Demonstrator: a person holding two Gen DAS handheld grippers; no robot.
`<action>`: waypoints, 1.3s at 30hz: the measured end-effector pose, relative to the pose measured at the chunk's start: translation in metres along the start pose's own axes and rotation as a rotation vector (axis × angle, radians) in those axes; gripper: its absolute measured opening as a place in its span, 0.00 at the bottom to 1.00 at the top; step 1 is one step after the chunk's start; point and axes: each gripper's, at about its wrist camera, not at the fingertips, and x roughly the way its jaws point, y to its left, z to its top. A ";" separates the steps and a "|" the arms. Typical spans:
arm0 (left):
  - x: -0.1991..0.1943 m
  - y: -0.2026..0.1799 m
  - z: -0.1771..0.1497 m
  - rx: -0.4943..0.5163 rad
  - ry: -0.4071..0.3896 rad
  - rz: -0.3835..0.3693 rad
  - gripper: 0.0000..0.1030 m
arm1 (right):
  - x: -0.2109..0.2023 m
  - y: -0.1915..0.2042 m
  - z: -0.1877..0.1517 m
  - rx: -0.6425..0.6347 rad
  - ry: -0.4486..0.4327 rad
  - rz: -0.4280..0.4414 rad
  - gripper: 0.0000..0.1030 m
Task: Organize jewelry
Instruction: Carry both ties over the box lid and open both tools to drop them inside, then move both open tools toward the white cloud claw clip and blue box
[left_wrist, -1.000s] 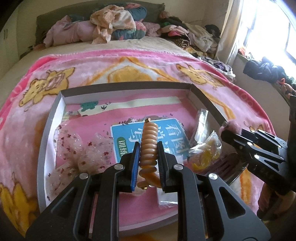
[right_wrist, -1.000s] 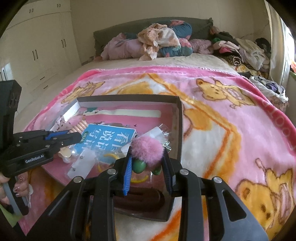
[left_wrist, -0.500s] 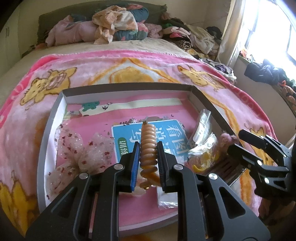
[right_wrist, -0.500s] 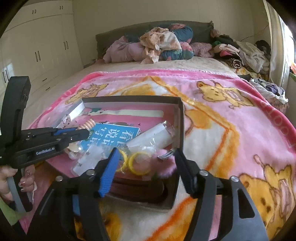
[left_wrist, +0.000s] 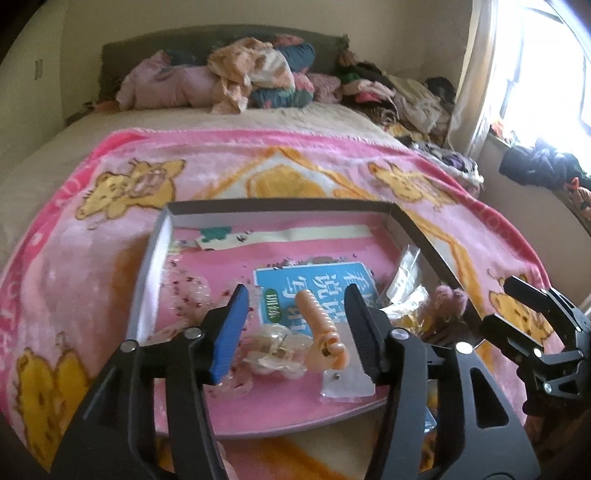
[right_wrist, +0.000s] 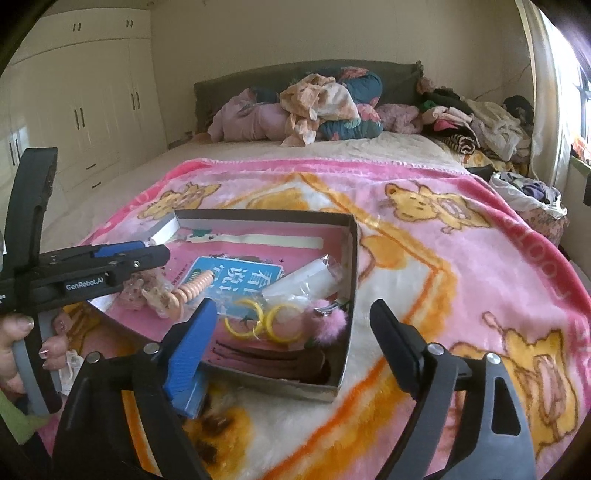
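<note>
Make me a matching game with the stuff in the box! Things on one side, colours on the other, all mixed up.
Things:
1. spiral hair tie
2. fluffy pompom
3. two hoop rings
4. card with writing

Colours:
A. yellow
B. blue
C. peach-orange
D. pink

Pairs: 1-C, 2-D, 3-A, 4-B
</note>
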 end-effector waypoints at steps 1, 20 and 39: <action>-0.005 0.001 -0.001 -0.007 -0.012 0.007 0.57 | -0.003 0.001 0.000 -0.002 -0.004 0.000 0.82; -0.075 0.021 -0.030 -0.069 -0.094 0.056 0.89 | -0.050 0.021 -0.004 0.001 -0.093 -0.004 0.93; -0.119 0.040 -0.068 -0.079 -0.126 0.102 0.89 | -0.068 0.057 -0.022 -0.034 -0.099 0.043 0.93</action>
